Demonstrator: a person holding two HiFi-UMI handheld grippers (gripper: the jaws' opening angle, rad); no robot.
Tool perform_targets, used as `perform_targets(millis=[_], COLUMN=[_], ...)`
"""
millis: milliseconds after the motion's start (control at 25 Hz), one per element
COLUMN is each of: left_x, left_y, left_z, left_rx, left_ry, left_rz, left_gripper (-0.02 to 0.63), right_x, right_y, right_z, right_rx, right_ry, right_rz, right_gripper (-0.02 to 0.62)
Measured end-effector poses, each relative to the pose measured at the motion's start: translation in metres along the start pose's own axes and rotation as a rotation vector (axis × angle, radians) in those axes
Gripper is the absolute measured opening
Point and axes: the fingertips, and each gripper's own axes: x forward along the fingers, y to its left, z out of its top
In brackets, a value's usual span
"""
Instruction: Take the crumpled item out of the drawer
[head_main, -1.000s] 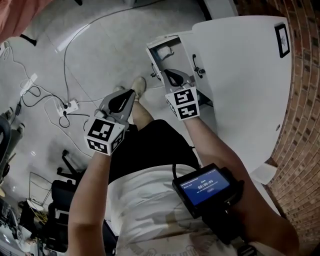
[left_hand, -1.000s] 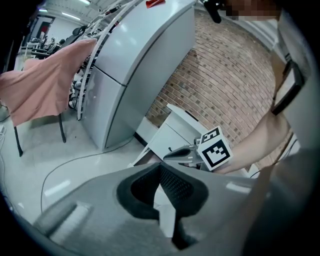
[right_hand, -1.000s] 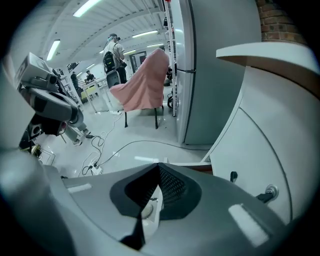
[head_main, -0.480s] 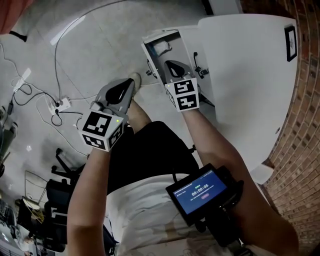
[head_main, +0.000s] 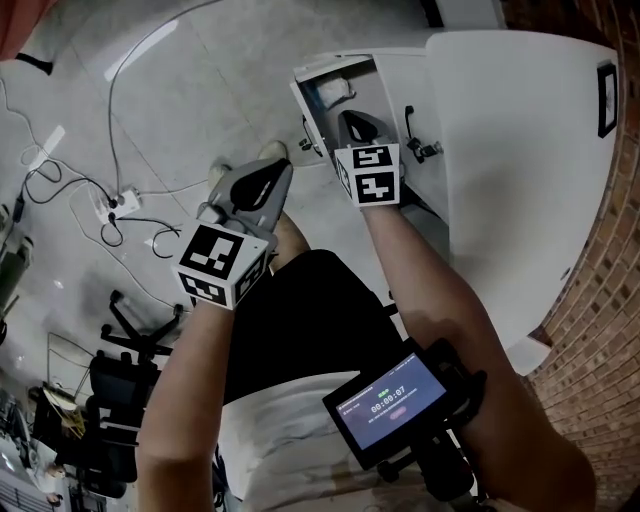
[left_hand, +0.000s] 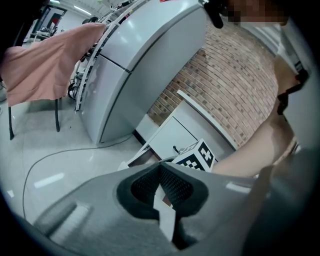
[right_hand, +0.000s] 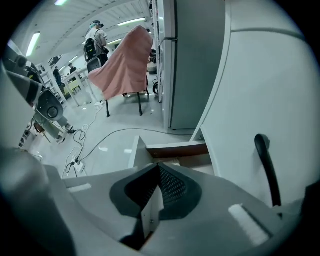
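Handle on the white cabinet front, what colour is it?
Black; the handle shows best in the right gripper view.

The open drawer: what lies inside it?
A pale crumpled item lies in the drawer. The right hand-held gripper, shut and empty, covers part of the inside, so the rest cannot be seen.

Under me the pale tiled floor carried a long cable that ran down to a white power strip. More loose wires lay tangled just beside it. A black chair base stood on the floor at my left. To my right, the white surface held a small dark-framed square near its edge. Below that top, the open drawer held a white crumpled item on its bottom.
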Motion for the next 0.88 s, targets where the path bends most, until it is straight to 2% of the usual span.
perform_targets(millis=[160, 400, 880], left_x=[0.003, -0.003, 0.008], left_y=[0.009, 0.045, 0.055], left_z=[-0.008, -0.024, -0.046], left_rx=[-0.029, -0.105, -0.089], left_ry=[-0.019, -0.028, 0.022], left_rz=[0.007, 0.056, 0.024], left_gripper=[0.005, 0.005, 0.005], right_x=[0.016, 0.036, 0.078], right_y=[-0.004, -0.005, -0.028], right_z=[-0.010, -0.026, -0.035], right_rx=[0.014, 0.013, 0.059], right_ry=[0.015, 0.047, 0.079], right_rz=[-0.016, -0.017, -0.048], right_gripper=[0.008, 0.008, 0.019])
